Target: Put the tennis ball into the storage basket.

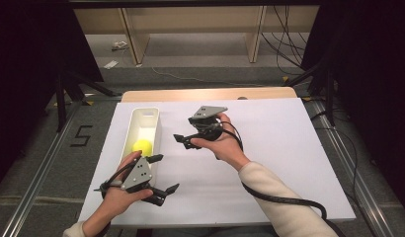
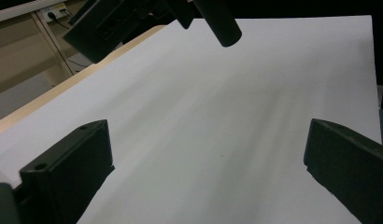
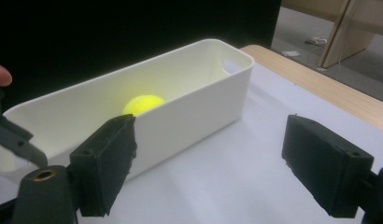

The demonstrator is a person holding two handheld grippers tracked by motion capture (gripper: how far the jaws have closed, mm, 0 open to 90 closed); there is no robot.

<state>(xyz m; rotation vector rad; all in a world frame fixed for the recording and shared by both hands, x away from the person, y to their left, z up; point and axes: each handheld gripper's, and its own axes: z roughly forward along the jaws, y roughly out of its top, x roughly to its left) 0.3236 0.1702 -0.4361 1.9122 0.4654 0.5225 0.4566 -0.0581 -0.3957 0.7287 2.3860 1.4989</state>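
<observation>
A yellow ball (image 1: 142, 146) lies inside a white bin (image 1: 154, 114) on the white table (image 1: 269, 148).

Both tools hang empty beside the bin with jaws spread wide: the left gripper (image 1: 161, 173) near its close end, the right gripper (image 1: 181, 140) just right of it.

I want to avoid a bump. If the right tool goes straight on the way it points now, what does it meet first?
Probably the long side wall of the white bin. The right tool, jaws open, points at it across bare table, with the yellow ball behind that wall. Depth is unclear.
</observation>
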